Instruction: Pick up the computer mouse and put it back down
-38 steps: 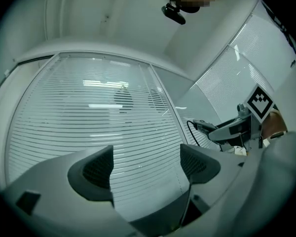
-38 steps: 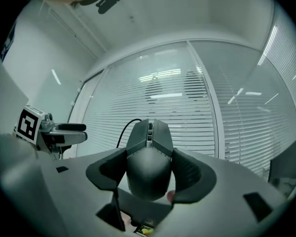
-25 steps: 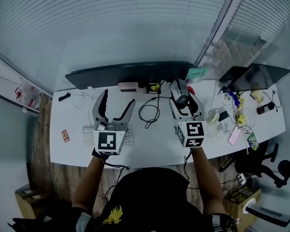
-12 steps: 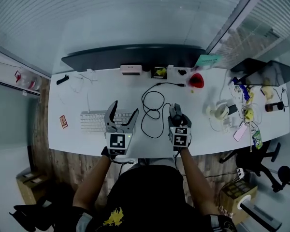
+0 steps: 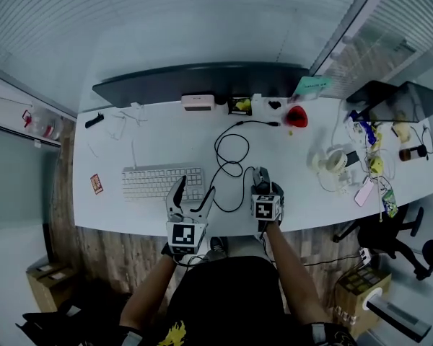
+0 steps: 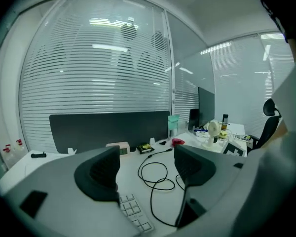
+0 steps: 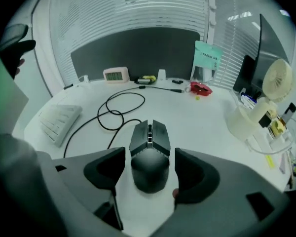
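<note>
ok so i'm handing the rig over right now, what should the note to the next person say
Left tongs: open, empty, over the near edge of the desk by the keyboard.
Right tongs: open, straddling the mouse, with gaps on both sides.
Mouse: flat on the desk.
Done: it was up in the right tongs a second ago and is now set back down.
Left: probably just draw the right tongs back clear.

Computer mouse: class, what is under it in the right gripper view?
The mouse rests on the white desk, between the right gripper's parted jaws, which stand clear of it. Its underside and the patch of desk beneath are covered by its own body.
</note>
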Available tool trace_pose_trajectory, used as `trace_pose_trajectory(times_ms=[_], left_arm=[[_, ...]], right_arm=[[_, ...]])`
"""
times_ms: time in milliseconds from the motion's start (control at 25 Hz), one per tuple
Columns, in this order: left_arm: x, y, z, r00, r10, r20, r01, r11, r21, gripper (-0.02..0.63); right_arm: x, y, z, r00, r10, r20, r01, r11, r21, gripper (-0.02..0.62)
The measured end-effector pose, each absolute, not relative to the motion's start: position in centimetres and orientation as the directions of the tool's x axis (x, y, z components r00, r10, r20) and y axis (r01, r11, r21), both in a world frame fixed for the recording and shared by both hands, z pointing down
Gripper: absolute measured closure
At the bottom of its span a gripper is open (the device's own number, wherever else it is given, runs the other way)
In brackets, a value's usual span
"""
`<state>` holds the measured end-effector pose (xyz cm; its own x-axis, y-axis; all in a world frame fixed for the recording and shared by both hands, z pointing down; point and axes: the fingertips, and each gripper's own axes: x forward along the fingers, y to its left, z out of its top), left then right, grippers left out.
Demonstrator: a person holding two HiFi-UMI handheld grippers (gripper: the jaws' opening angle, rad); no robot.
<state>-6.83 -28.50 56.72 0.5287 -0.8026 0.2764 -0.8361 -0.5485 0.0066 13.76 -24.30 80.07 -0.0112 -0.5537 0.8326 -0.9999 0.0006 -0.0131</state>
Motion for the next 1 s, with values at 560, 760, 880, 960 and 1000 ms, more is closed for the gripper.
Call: trace_pose_trajectory(times_ms=[560, 760, 880, 960, 1000], left_arm=[[-13.7, -15.0, 41.3, 0.526, -0.848, -0.056, -0.85, -0.527, -0.01, 0.47], [-16.6, -10.7, 36.8, 0.477, -0.871, -0.117, -0.879, -0.476, -0.038, 0.593], [-17.1, -8.4, 34.9, 0.436, -0.885, -0.163, -0.898, -0.44, -0.011, 0.594], [-16.7, -6.9, 34.3, 0.435, -0.883, -0.175, -0.898, -0.439, -0.017, 0.594], [-16.6, -6.0, 34.3, 0.432, -0.887, -0.165, -0.901, -0.433, -0.03, 0.594]], right_arm=[[8.0, -13.5, 44.4, -0.05, -0.984, 0.17, -0.999, 0.05, -0.003, 0.58], [5.4, -8.7, 38.3, -0.098, -0.994, 0.045, -0.994, 0.1, 0.044, 0.583], [4.6, -6.2, 36.5, -0.129, -0.992, 0.007, -0.991, 0.129, 0.041, 0.583], [4.9, -4.5, 35.5, -0.146, -0.989, -0.021, -0.989, 0.145, 0.038, 0.583], [5.1, -3.9, 35.0, -0.171, -0.985, -0.031, -0.984, 0.17, 0.048, 0.583]])
